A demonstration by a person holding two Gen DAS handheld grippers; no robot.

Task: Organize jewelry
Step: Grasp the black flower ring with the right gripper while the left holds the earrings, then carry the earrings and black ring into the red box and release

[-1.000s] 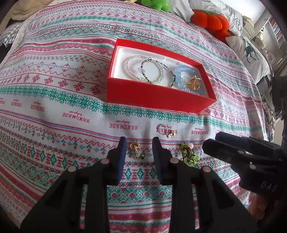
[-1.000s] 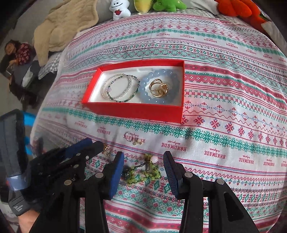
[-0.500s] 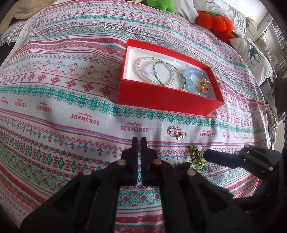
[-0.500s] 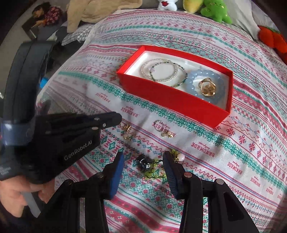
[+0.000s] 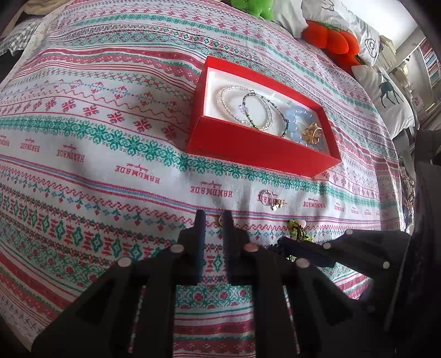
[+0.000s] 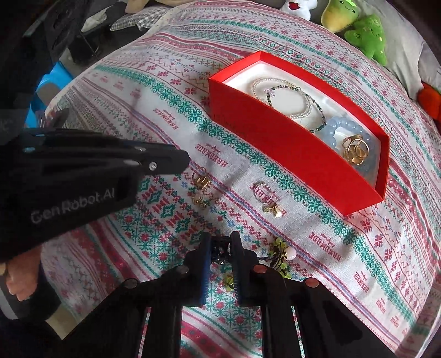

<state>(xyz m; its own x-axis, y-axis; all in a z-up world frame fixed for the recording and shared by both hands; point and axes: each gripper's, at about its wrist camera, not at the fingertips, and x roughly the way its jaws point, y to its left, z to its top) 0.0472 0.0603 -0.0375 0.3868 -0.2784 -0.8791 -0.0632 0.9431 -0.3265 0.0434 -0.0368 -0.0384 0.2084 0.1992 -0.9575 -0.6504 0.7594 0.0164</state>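
An open red box (image 5: pixel 256 148) (image 6: pixel 289 143) on the patterned bedspread holds bead bracelets, a pale blue bracelet (image 6: pixel 341 129) and gold rings (image 6: pixel 355 150). In front of it lie a thin ring with a small earring (image 5: pixel 271 199) (image 6: pixel 266 195), gold earrings (image 6: pixel 201 187) and a green beaded piece (image 6: pixel 281 254) (image 5: pixel 297 231). My left gripper (image 5: pixel 212 220) has its jaws a little apart just above the gold earrings (image 5: pixel 220 220). My right gripper (image 6: pixel 220 246) is shut on the dark end of the green beaded piece.
Plush toys lie at the far edge of the bed: green (image 6: pixel 363 35), orange (image 5: pixel 330 41), white (image 6: pixel 300 7). Pillows (image 5: pixel 386 91) lie at the right. A blue object (image 6: pixel 52 82) stands on the floor at the bed's left.
My right gripper has closed on the green beaded piece. My left gripper shut half a second ago and now stands slightly apart; both views have shifted toward the box.
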